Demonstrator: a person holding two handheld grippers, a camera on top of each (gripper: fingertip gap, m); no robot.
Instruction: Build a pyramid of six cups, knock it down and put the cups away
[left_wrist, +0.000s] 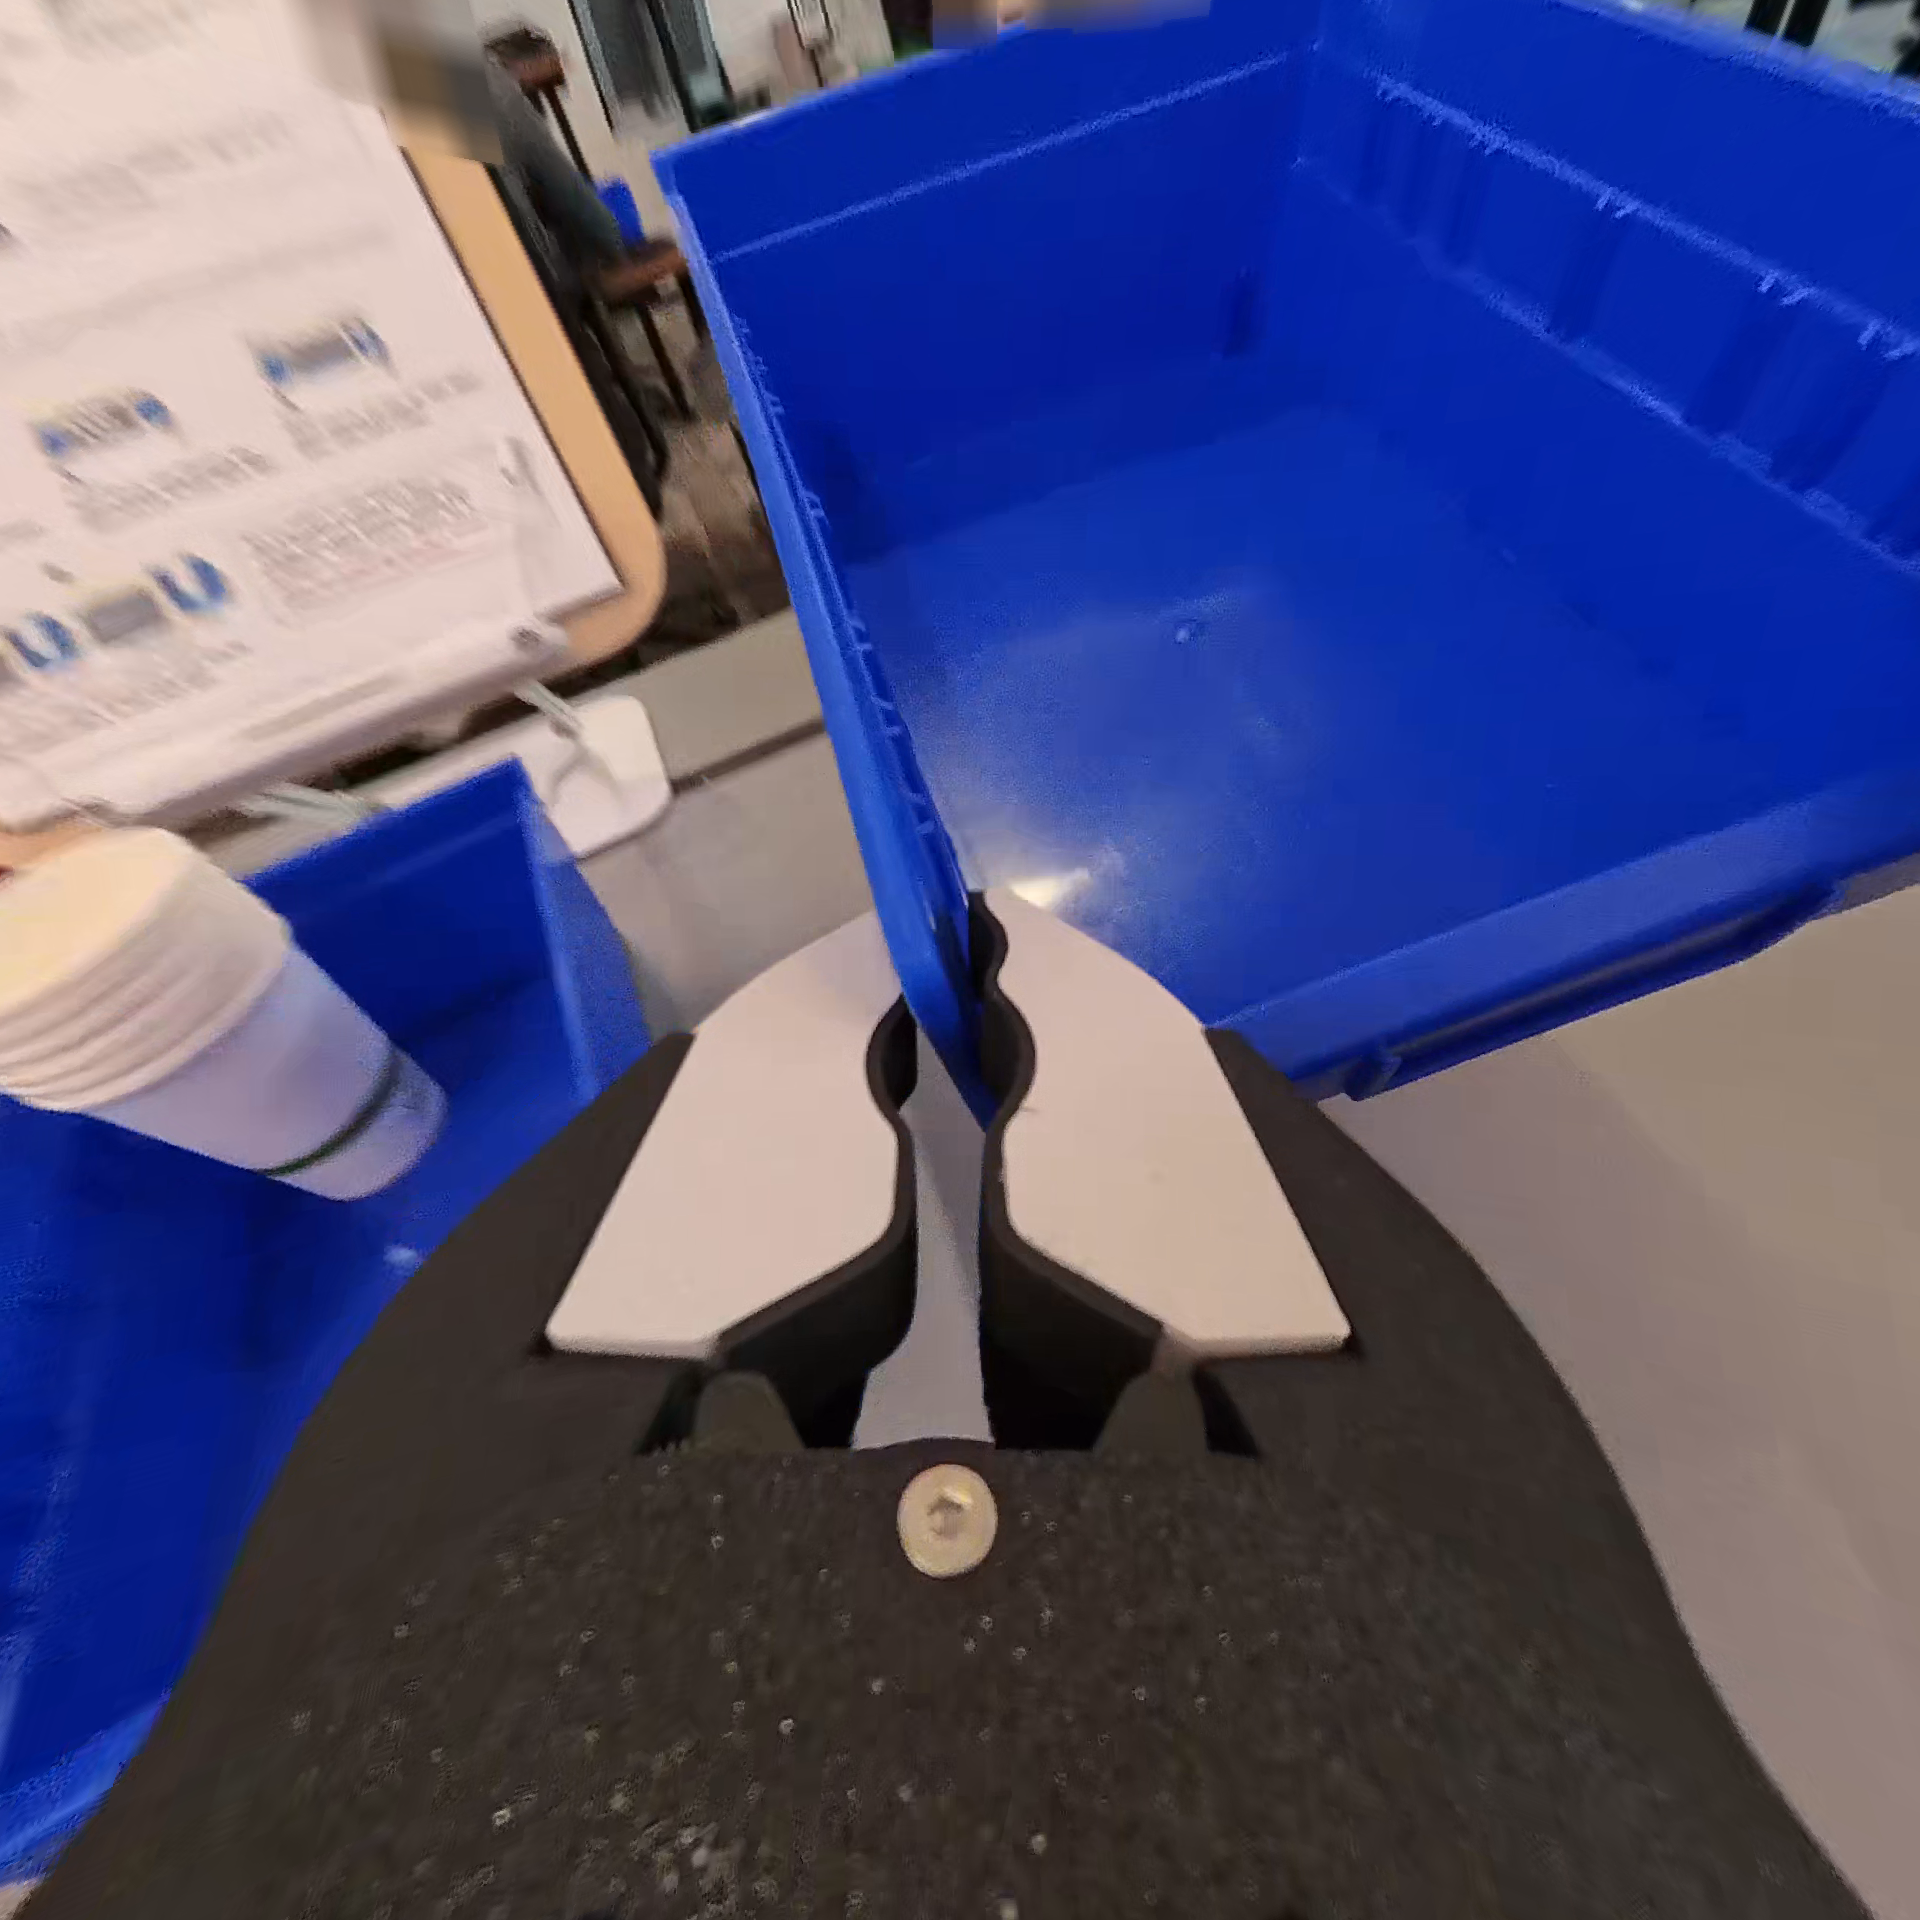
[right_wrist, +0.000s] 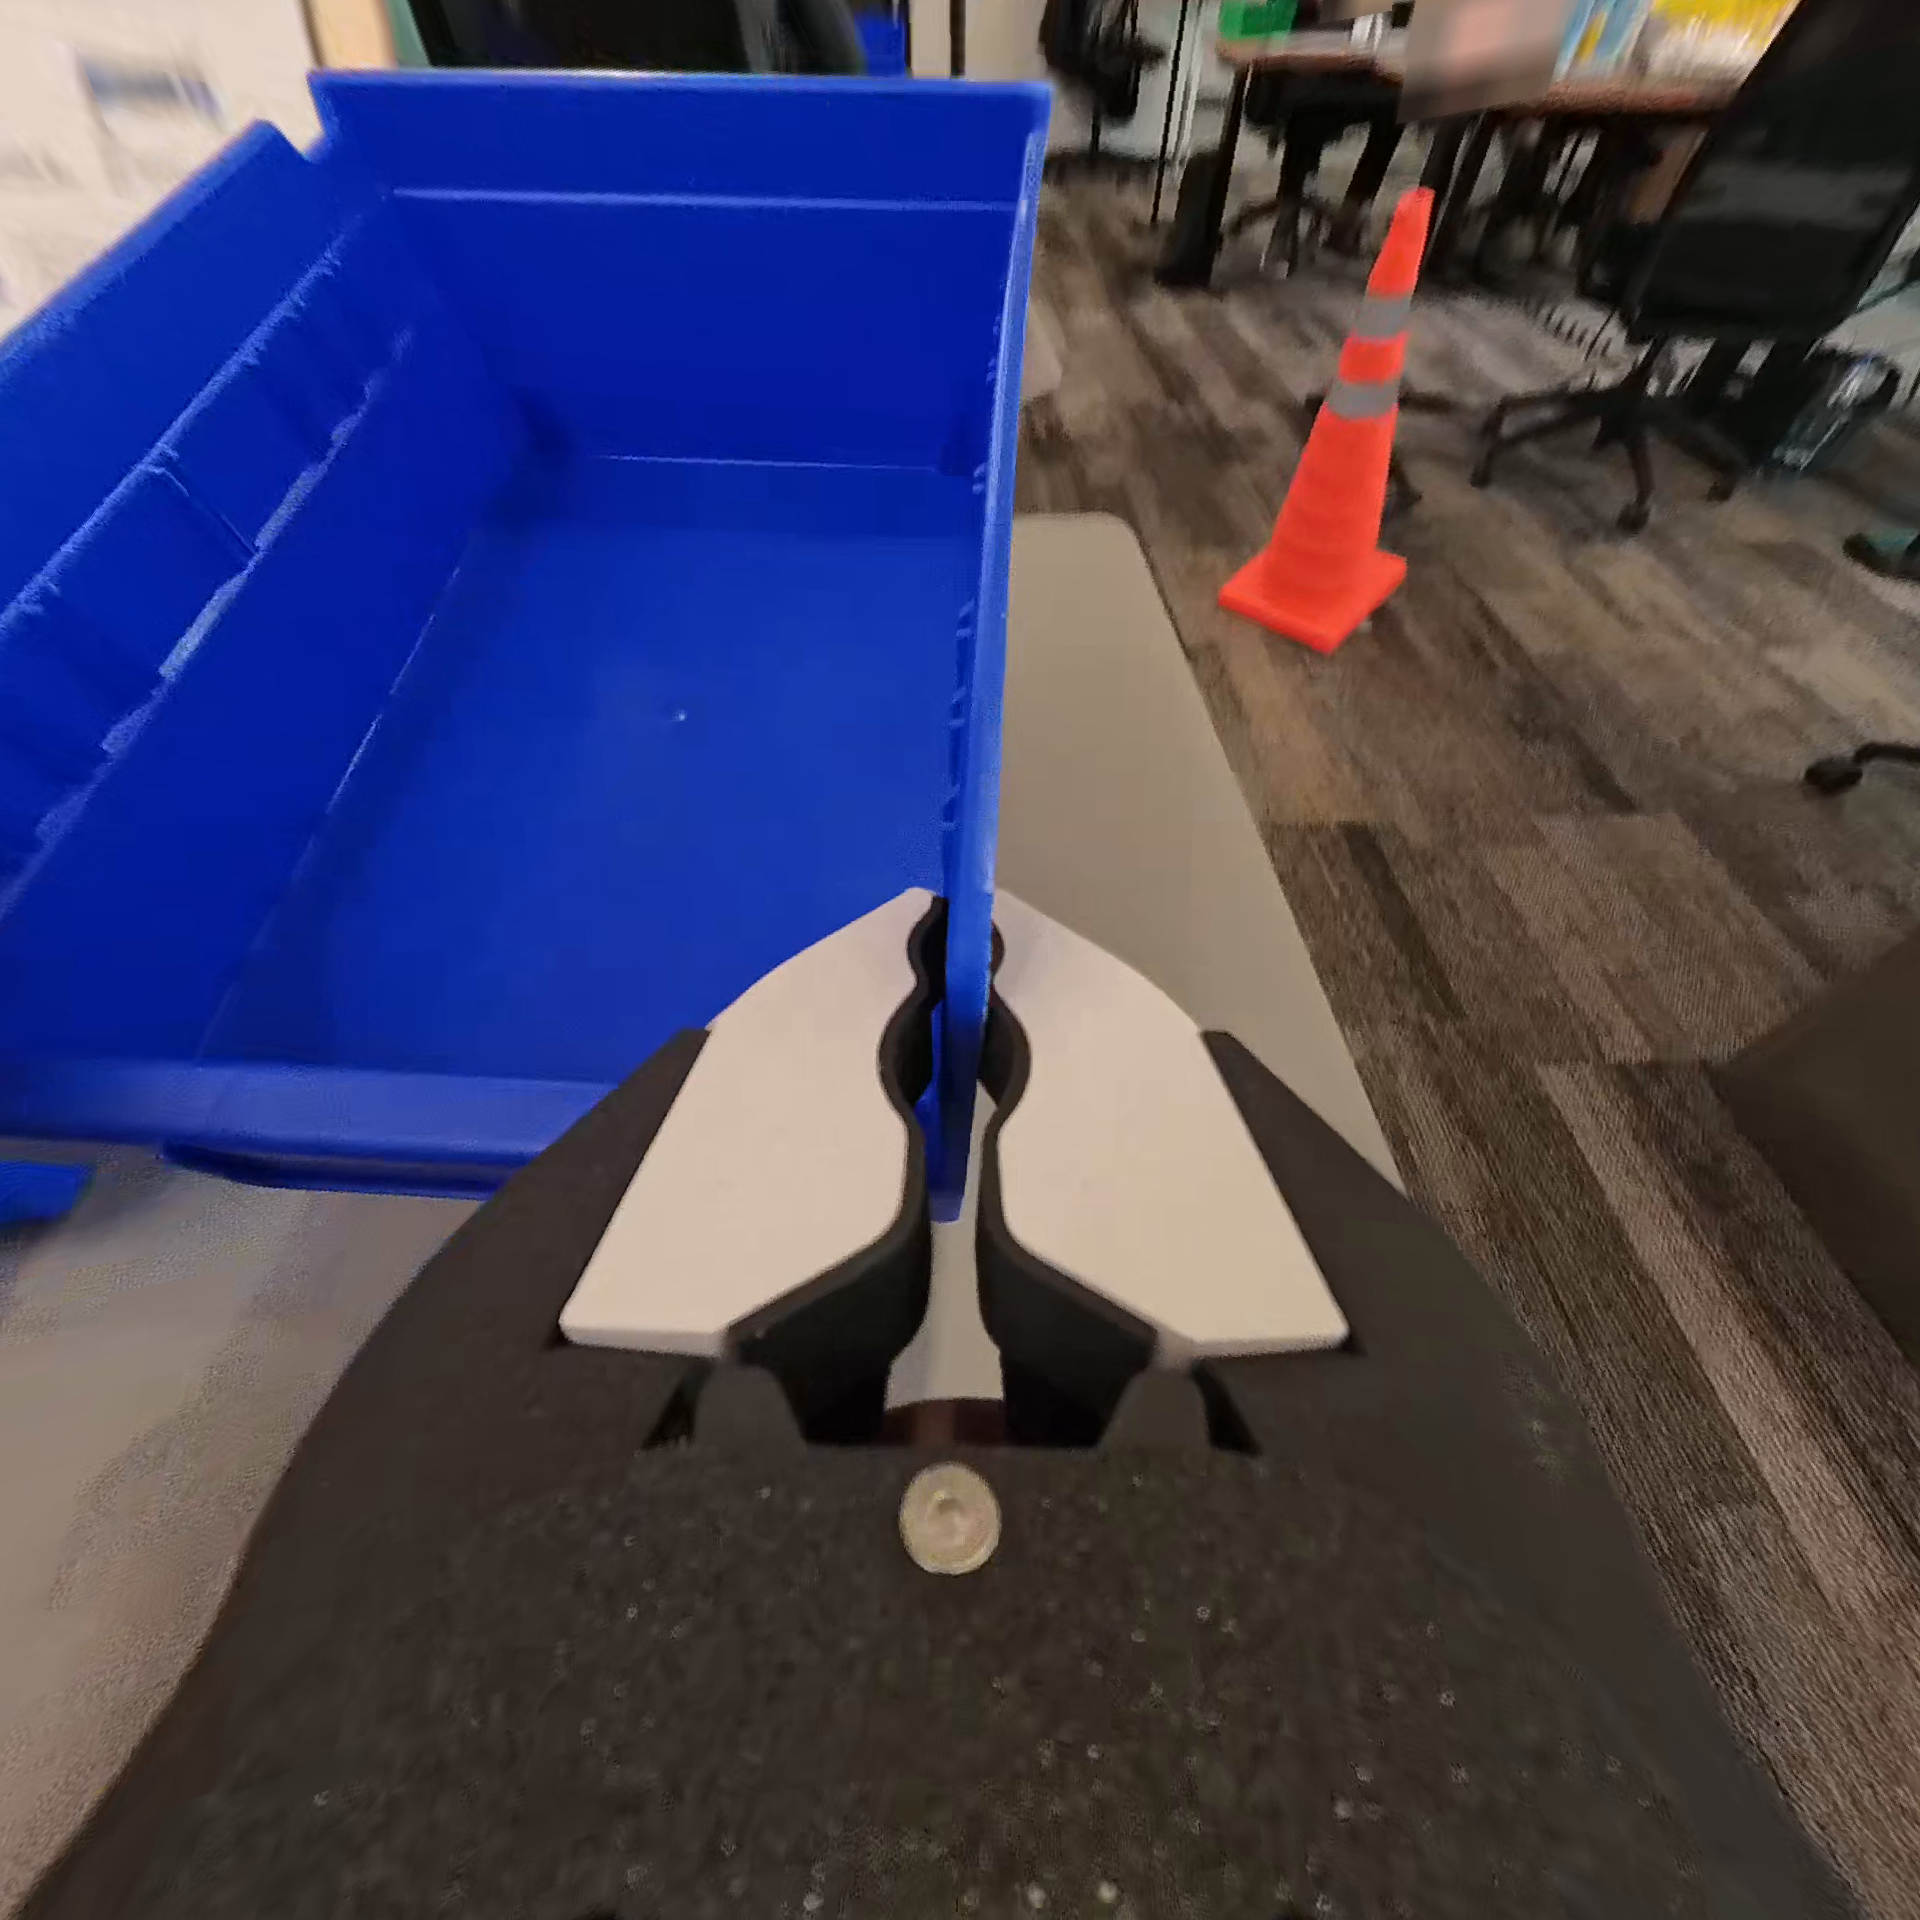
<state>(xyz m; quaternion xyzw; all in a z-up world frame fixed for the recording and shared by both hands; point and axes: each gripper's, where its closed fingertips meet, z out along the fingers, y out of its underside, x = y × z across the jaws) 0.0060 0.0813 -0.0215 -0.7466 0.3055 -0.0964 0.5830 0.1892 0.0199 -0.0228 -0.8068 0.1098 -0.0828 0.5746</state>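
The left gripper was pinched tight on the left wall of the big blue bin, and the right gripper was clamped the same way on its right wall, the bin's inside bare in both views. A nested stack of white cups lay tilted at the left edge of the left wrist view over a second blue bin, its top cut off and blurred. The grey table ran under the bin, and an orange cone stood upper right.

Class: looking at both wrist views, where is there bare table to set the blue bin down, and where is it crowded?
Bare grey table lies right of the bin, up to the table's edge, and in front of it. Crowded to the left: a second blue bin holding stacked cups.
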